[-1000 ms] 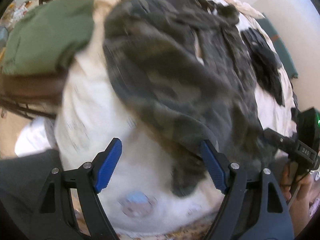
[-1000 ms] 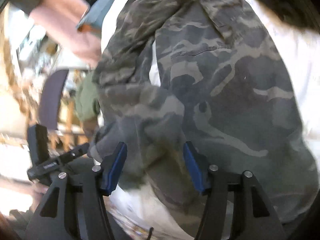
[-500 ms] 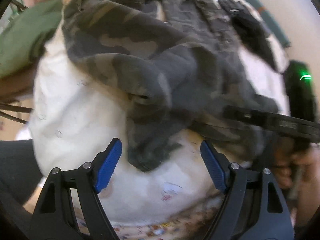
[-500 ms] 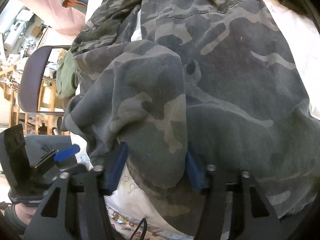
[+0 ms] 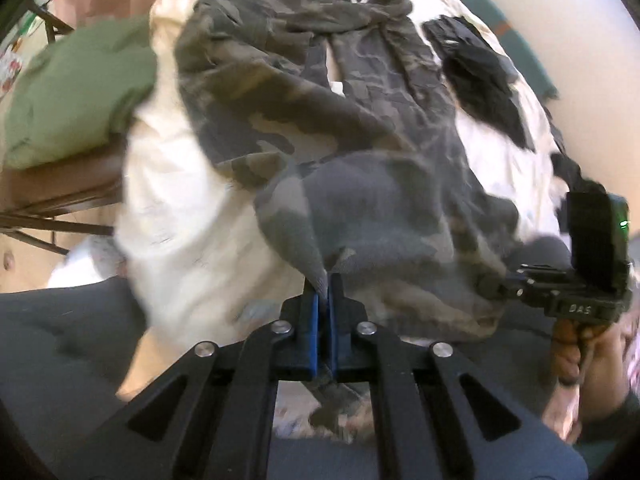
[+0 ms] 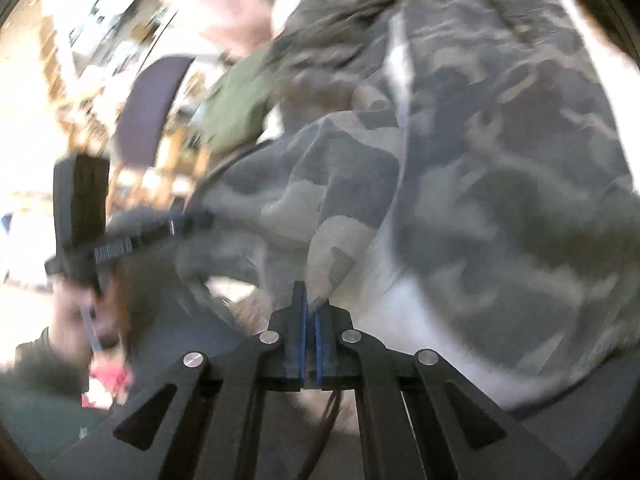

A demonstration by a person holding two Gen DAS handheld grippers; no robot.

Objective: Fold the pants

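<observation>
Left wrist view: the left claw [image 5: 323,304] was pressed together, its blue pads pinching a pointed fold of the camouflage pants [image 5: 352,184] directly at the tips. Below the tips a loose scrap of the same fabric hung between the arms of the claw. Ahead of the claw the pants rose in a bunched mass and spread away across a white sheet [image 5: 180,216] covering the surface. To the right of the claw, level with its tips, the right claw's body [image 5: 576,304] was seen side-on at the pants' edge; its tips were hidden by cloth. Farther ahead and to the right a black garment [image 5: 480,80] lay on the sheet just beside the pants. Far left, a green cloth [image 5: 80,88] sat off the sheet's edge.

Right wrist view: heavily blurred. The right claw [image 6: 310,308] was likewise pressed together, pinching a corner of the pants [image 6: 500,160] at the tips. To its left the left claw's body [image 6: 116,248] showed side-on. Ahead and to the left, a dark chair back [image 6: 148,120] stood beyond the green cloth [image 6: 236,108]; this view alone showed it. The black garment was not identifiable here.
</observation>
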